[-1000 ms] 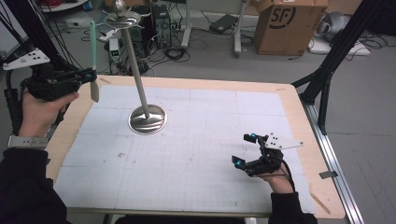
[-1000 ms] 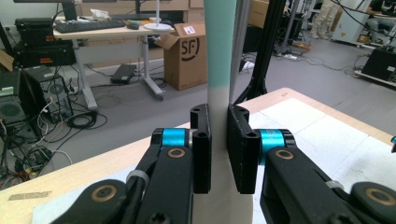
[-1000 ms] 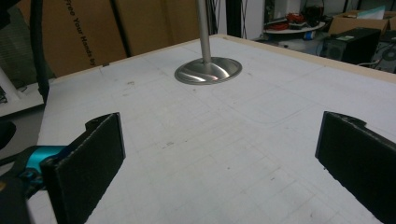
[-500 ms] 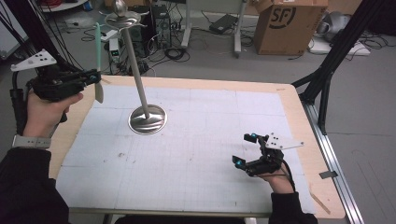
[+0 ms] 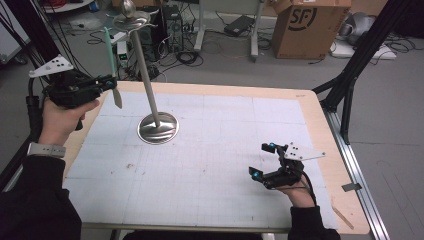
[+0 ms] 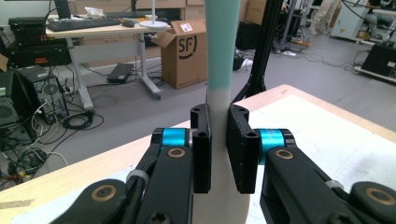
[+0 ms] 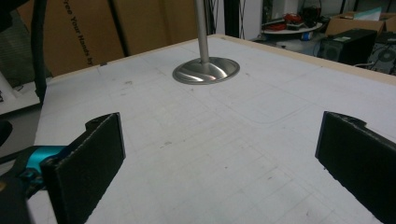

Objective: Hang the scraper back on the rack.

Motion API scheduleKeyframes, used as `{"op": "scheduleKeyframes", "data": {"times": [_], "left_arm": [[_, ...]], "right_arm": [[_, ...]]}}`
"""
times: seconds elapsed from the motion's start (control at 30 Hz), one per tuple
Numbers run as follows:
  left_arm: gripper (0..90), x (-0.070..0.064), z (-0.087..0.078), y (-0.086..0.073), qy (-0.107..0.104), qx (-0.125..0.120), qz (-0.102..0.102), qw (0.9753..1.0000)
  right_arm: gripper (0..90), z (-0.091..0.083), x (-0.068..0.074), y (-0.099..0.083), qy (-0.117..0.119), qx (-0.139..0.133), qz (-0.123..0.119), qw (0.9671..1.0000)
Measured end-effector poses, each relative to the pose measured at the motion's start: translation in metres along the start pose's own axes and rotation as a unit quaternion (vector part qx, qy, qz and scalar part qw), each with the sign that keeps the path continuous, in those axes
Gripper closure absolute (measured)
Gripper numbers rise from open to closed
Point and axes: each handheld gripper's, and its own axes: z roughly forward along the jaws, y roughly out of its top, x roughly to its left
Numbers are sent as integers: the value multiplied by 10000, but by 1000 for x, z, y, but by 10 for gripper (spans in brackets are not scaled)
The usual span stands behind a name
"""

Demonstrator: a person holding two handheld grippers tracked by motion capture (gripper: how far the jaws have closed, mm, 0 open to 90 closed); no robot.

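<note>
Desk (image 5: 210, 200): a pale gridded mat covers the wooden top and gives the work a flat, marked ground.

Stand (image 5: 150, 90): a steel post on a round base (image 5: 158, 128) at about 10 o'clock on the desk, rising to a small dish at the top. The wide base presumably keeps the tall post from tipping when something is placed on it. In the right gripper view the base sits ahead at 12 o'clock, well apart from the jaws.

Left tool (image 5: 111, 86): raised off the desk at the 9 o'clock edge, beside the stand but apart from it. Its jaws are closed on the spatula (image 5: 111, 55), a slim piece with a mint-green upper length and a pale lower end. In the left gripper view the jaws pinch the pale part of the spatula (image 6: 219, 93), just below the green. It stands nearly upright, green end at 12 o'clock, probably so it can be carried level with the stand's top.

Right tool (image 5: 264, 161): resting low near the 4 o'clock corner, jaws spread wide and holding nothing. It looks parked clear of the left hand's path.
</note>
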Motion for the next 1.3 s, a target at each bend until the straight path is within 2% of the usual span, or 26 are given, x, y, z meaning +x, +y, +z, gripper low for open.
{"op": "scheduleKeyframes", "data": {"times": [0.23,0.3,0.37,0.43,0.47,0.53,0.63,0.67,0.73,0.83,0.93,1.0,1.17,1.3], "left_arm": [[799,-3,5,-1,117,-54,-15,9999],[786,-4,4,-3,177,-163,-5,9997],[714,-4,2,-4,199,-286,-49,9994],[657,-3,0,-5,177,-256,-180,9994],[627,-3,-1,-5,161,-254,-181,9994],[584,-5,-4,-8,102,-359,-84,9993],[459,-8,-7,-12,-29,-489,-10,9988],[403,-9,-8,-13,-84,-521,15,9986],[360,-10,-9,-17,-174,-520,85,9985],[285,-16,-9,-23,-211,-564,399,9974],[217,-22,-9,-31,-288,-650,770,9945],[146,-26,-9,-36,-366,-703,879,9930],[84,-33,-8,-46,-650,-753,884,9911],[58,-37,-6,-54,-832,-784,703,9910]], "right_arm": [[6,0,0,0,7,6,9,10000],[6,1,0,0,26,18,-14,10000],[6,1,0,0,25,15,-21,10000],[6,0,1,0,16,5,-4,10000],[6,0,1,0,18,5,2,10000],[6,0,0,0,10,-10,-13,10000],[6,0,0,0,3,-5,3,10000],[6,0,0,0,-6,6,2,10000],[6,1,0,0,-2,17,-18,10000],[6,2,0,0,7,25,-11,10000],[6,2,0,0,11,12,2,10000],[6,2,-1,0,11,8,7,10000],[6,3,-2,0,14,18,3,10000],[6,3,-2,0,23,11,3,10000]]}}
